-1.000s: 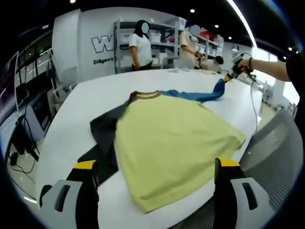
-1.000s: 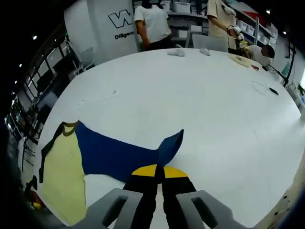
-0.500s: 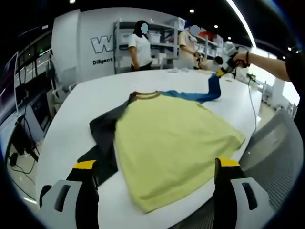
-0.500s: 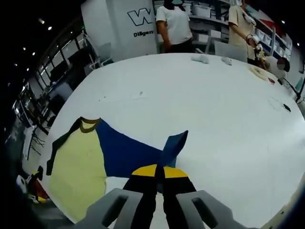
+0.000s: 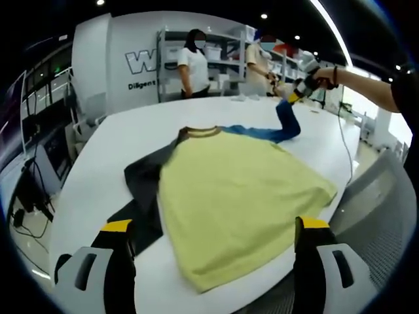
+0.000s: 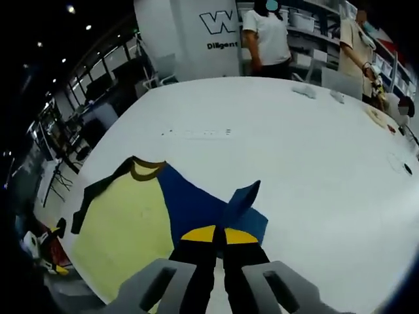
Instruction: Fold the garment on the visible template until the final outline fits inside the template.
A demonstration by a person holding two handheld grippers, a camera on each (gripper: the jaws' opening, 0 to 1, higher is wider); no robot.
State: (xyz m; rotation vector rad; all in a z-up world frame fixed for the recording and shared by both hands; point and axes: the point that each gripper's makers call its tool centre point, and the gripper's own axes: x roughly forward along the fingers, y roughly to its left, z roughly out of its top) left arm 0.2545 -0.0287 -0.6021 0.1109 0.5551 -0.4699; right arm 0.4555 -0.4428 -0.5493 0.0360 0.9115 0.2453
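Observation:
A yellow T-shirt [image 5: 229,196] with a brown collar [image 5: 200,131], one blue sleeve [image 5: 275,131] and one dark sleeve [image 5: 141,173] lies flat on the white table [image 5: 124,140]. My left gripper [image 5: 209,252] hangs open above the table's near edge, short of the hem, with nothing between its jaws. My right gripper [image 5: 294,91] is shut on the blue sleeve's cuff and holds it up off the table at the far right. In the right gripper view the blue sleeve [image 6: 203,206] runs from my right gripper [image 6: 219,237] down to the yellow body [image 6: 124,229].
A grey mesh chair [image 5: 383,209] stands at the table's right edge. Two people stand by shelves [image 5: 229,52] beyond the table. Small items [image 6: 314,91] lie on the far side of the table. Cables and equipment [image 5: 29,196] sit on the floor to the left.
My right gripper has lifted the blue sleeve's cuff higher and carried it inward toward the shirt's body. The left gripper has not moved.

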